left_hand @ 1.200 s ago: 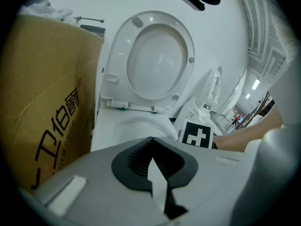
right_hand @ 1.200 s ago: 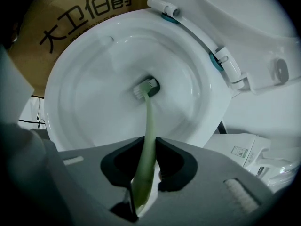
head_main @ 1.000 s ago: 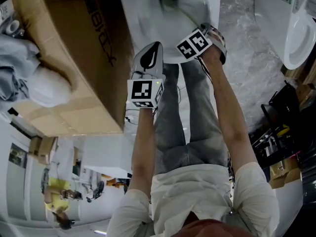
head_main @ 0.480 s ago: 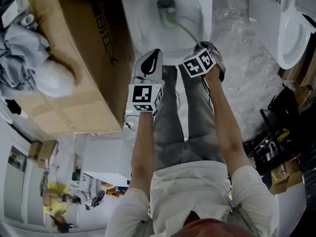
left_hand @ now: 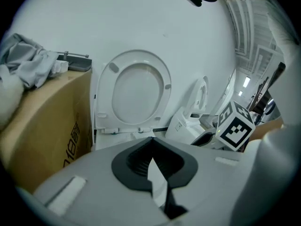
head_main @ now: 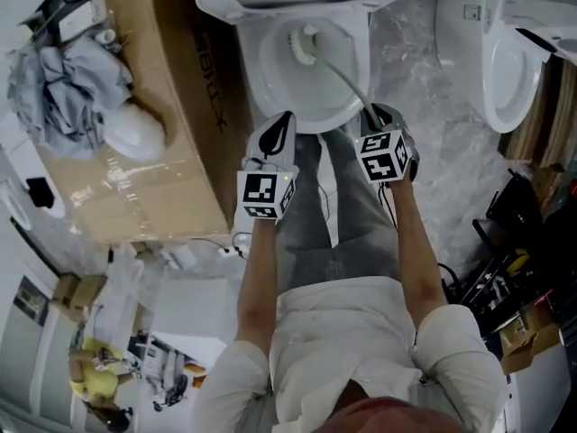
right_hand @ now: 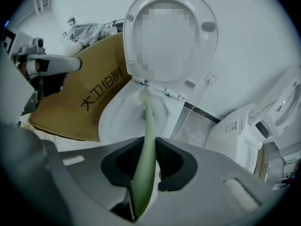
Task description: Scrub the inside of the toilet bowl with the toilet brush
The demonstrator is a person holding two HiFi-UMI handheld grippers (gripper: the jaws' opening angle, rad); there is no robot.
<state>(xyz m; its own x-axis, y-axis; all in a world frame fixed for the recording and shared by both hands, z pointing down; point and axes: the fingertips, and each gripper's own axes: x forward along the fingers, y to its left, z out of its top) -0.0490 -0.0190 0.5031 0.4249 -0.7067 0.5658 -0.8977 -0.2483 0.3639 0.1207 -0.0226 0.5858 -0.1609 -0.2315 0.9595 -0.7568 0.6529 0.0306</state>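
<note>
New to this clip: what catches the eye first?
The open white toilet bowl at top centre of the head view, with the pale green toilet brush reaching into it from the shut right claw. A large cardboard box stands close beside it, on the view's left.

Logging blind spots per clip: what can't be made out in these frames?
- Whether the toilet brush bristles touch the toilet bowl: head view, too small.
- Bowl's bottom: right gripper view, hidden by its near rim and the brush handle.
- Middle of the raised seat: right gripper view, mosaic patch.
</note>
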